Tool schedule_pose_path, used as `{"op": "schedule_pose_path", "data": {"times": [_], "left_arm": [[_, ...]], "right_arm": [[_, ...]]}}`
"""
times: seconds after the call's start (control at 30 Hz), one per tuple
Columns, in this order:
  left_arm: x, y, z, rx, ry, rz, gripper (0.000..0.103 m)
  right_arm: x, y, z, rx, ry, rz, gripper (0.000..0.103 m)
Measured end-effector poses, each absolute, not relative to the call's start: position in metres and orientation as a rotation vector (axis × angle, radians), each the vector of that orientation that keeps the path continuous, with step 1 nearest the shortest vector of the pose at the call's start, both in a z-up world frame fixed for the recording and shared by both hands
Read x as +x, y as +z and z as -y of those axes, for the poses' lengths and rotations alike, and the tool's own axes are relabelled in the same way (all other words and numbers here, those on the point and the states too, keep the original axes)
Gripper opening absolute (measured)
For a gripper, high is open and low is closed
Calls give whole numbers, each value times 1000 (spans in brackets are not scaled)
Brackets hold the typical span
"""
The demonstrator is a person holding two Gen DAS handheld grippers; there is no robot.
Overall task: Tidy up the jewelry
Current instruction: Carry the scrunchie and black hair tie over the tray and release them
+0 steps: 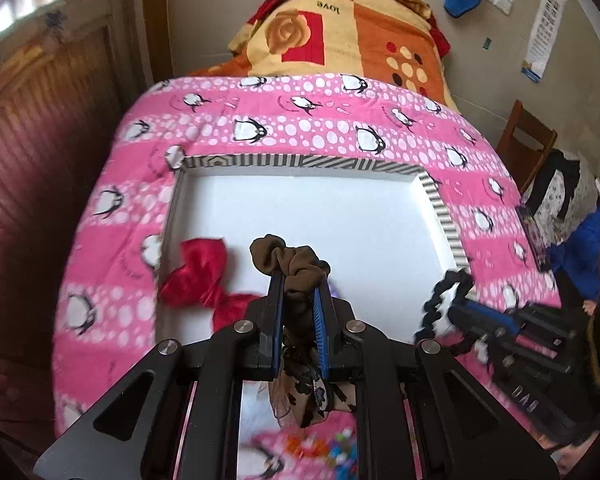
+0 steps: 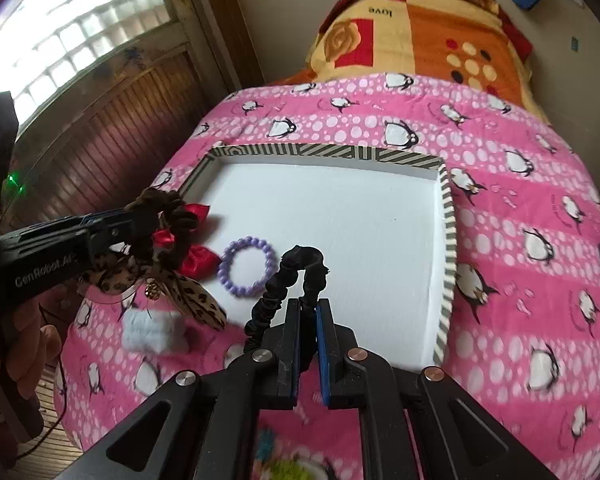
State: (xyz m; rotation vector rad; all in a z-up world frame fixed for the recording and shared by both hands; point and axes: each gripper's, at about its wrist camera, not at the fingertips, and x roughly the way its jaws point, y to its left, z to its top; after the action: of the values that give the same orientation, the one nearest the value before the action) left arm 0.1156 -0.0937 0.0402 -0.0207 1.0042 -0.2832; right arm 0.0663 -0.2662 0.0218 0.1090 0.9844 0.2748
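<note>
A white tray with a striped rim (image 1: 444, 208) (image 2: 448, 240) lies on the pink penguin bedspread. My left gripper (image 1: 298, 276) (image 2: 140, 216) is shut on a brown scrunchie (image 1: 290, 258) (image 2: 168, 204) with a leopard-print bow (image 2: 196, 296), held above the tray's near left corner. My right gripper (image 2: 308, 304) (image 1: 460, 304) is shut on a black scrunchie (image 2: 300, 260) (image 1: 446, 292), held over the tray's near edge. A red bow (image 1: 202, 276) (image 2: 198, 260) and a purple bead bracelet (image 2: 246, 266) lie in the tray at the near left.
A white fluffy hair tie (image 2: 152, 332) lies on the bedspread (image 1: 300, 120) in front of the tray. A folded orange blanket (image 1: 340, 36) sits at the bed's far end. A wooden wall panel (image 2: 112, 128) runs along the left. Small colourful items (image 1: 324, 448) lie below my left gripper.
</note>
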Motion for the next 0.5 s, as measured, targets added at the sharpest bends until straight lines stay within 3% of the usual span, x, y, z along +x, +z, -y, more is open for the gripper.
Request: {"op": "schedule_pose_path", "data": {"times": [0.5], "left_arm": [[226, -15, 79, -90, -100, -1111, 12]], "right_arm": [[168, -30, 256, 124, 349, -1097, 7]]}}
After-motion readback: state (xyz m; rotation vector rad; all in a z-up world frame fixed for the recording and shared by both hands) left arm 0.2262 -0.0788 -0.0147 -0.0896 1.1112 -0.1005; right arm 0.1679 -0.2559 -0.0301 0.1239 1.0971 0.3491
